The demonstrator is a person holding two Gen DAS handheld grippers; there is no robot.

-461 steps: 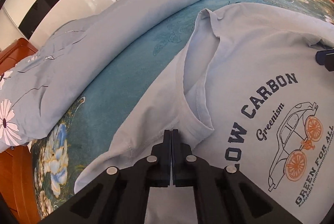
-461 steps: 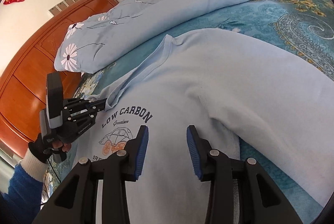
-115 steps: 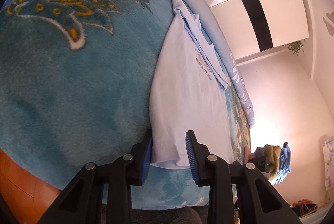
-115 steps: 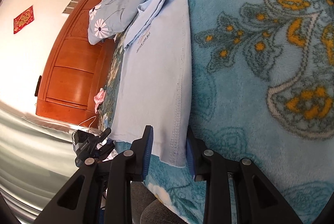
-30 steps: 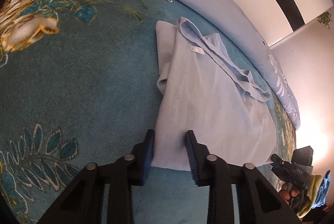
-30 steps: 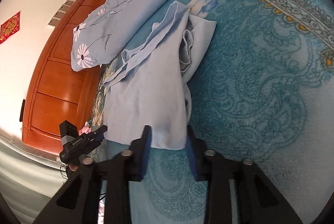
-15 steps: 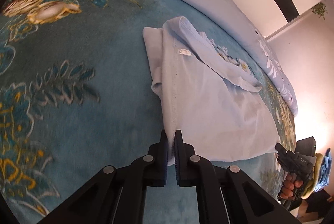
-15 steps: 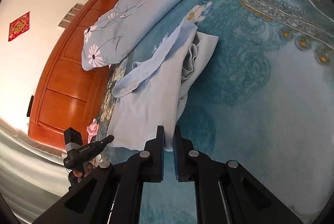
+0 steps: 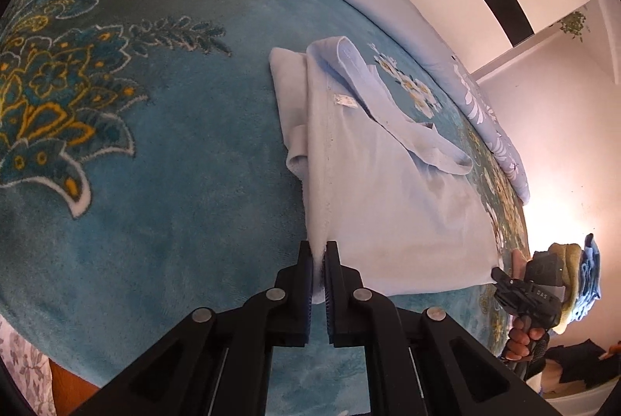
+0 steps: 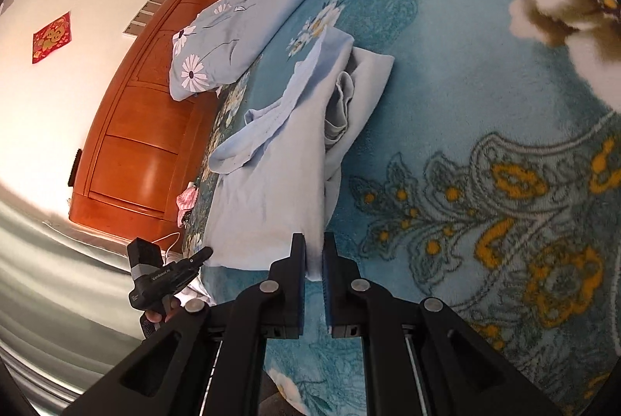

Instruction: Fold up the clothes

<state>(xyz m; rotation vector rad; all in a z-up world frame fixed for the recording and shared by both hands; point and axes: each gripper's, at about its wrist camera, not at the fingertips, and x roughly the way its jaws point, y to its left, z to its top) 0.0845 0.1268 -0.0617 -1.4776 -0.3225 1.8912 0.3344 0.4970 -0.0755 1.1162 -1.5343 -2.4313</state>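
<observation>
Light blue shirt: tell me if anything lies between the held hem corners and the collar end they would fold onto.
Nothing visible does. The left gripper and right gripper each pinch a hem corner of the light blue shirt. Between them and the collar lies only the shirt's own fabric on the teal blanket.

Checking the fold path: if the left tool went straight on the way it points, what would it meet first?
The left tool, shut on the shirt's corner, points along that shirt's near edge. It would probably run into the shirt's own bunched fabric before the blanket, though depth is unclear.
</observation>
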